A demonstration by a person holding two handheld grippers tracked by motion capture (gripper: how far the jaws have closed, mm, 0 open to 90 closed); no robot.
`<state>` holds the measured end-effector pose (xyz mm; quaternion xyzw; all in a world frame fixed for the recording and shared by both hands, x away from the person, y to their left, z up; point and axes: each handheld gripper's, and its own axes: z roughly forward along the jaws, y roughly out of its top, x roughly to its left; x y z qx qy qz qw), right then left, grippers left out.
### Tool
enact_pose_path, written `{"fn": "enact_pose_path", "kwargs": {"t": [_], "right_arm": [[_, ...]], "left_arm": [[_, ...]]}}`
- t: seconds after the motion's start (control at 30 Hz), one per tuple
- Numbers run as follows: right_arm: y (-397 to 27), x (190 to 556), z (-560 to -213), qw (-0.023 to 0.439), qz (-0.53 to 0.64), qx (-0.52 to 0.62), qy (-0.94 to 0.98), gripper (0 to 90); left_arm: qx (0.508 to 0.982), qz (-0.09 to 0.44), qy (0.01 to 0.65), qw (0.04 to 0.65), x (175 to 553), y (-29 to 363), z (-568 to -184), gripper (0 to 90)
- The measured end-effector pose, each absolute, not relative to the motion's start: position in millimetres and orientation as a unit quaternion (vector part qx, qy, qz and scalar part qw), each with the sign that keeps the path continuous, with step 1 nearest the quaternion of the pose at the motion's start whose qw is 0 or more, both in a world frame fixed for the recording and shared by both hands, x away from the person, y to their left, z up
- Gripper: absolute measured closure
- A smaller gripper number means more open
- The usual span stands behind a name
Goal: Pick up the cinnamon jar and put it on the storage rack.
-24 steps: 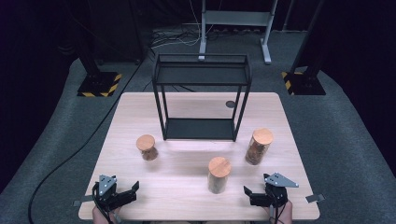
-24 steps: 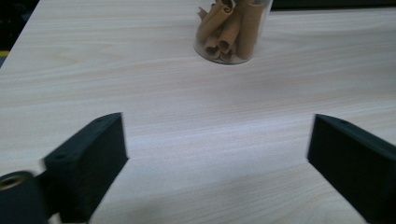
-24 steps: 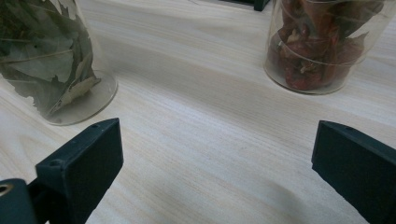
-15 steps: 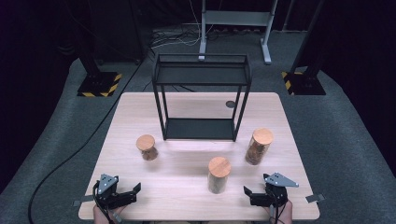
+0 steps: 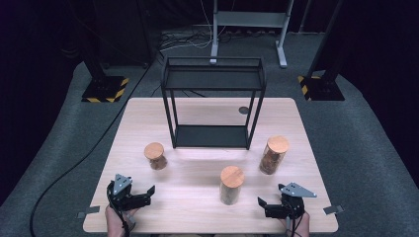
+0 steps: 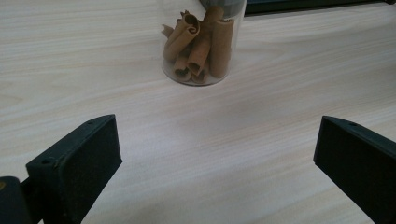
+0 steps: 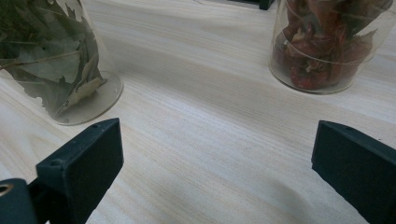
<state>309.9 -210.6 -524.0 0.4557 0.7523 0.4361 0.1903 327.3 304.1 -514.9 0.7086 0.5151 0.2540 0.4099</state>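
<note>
Three clear glass jars with round wooden lids stand upright and well apart on a pale wood-grain counter (image 5: pixel 197 217). The short jar of curled cinnamon sticks (image 5: pixel 155 156) stands at the left, ahead of the left hand-held gripper (image 5: pixel 143 193); the tall jar of dried green bay leaves (image 5: pixel 230 185) stands near the middle; the jar of dried red chillies (image 5: pixel 273 155) stands to the right, just beside the foot of a black metal two-tier rack (image 5: pixel 212 106) at the counter's centre.

The left hand-held gripper rests at the near left edge, its black jaws spread wide with nothing between them. The right hand-held gripper (image 5: pixel 269 206) sits at the near right edge, its jaws likewise wide apart and holding nothing, the bay-leaf jar near it.

The counter stands on grey carpet in a dark room. Black stands with yellow-and-black striped bases (image 5: pixel 104 89) flank it, and a black cable (image 5: pixel 74 168) trails across the floor at the left.
</note>
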Motion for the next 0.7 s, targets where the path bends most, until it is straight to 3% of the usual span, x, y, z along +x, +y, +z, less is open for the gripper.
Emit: {"fn": "enact_pose_path", "kwargs": {"t": [0.7], "right_arm": [[-210, 310, -524, 0.191, 0.433, 0.459, 0.752, 1.1]], "left_arm": [[0.699, 0.267, 0.52, 0.412, 368, 295, -510, 0.0]]}}
